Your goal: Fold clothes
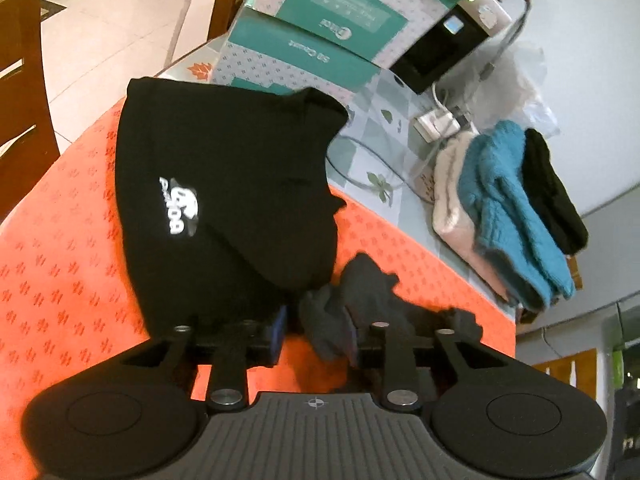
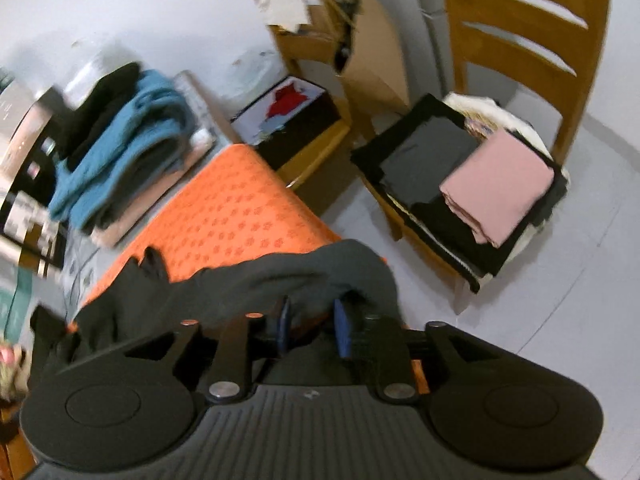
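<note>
Left wrist: I'm holding my left gripper [image 1: 316, 340] unclenched beside the tee [image 1: 224, 200].
Right wrist: my right gripper [image 2: 310, 326] is gripping grey cloth [image 2: 288, 276].
Risk: cloth slipping, bunching.

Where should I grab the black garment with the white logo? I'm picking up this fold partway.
Take the black garment by its near hem, at the edge beside the left gripper, coming in low over the orange cloth. That edge lies nearest the fingers, while the far end is draped and bunched.
</note>
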Demonstrator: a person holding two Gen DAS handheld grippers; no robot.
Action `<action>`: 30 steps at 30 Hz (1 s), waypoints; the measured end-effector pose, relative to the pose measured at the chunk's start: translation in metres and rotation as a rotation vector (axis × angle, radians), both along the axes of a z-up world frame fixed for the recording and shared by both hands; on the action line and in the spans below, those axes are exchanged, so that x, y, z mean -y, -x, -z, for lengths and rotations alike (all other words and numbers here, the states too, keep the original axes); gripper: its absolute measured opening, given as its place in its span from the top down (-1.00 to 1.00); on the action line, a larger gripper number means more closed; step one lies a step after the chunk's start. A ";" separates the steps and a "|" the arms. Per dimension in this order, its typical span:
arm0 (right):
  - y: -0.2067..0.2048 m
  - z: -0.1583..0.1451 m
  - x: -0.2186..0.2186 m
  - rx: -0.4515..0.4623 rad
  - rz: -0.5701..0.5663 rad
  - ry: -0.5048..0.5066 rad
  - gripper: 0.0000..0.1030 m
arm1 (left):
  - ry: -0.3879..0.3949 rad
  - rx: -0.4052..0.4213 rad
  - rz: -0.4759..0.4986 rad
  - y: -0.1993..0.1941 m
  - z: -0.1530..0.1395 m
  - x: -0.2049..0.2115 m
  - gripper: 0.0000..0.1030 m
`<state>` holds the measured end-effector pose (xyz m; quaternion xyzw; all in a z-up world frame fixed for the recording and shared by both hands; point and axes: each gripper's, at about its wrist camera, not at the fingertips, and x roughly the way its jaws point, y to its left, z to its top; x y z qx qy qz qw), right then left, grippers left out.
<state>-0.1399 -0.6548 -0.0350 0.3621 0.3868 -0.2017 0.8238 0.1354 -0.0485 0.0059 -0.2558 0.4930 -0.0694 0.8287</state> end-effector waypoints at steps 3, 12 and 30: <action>0.006 -0.013 -0.019 0.003 -0.062 0.024 0.31 | -0.013 0.007 0.043 0.015 -0.005 0.006 0.24; 0.013 -0.017 -0.099 -0.008 -0.237 0.006 0.28 | -0.132 0.060 0.361 0.074 -0.011 0.061 0.01; -0.015 0.040 -0.238 0.002 -0.467 -0.215 -0.06 | -0.278 0.076 0.813 0.150 0.017 0.108 -0.18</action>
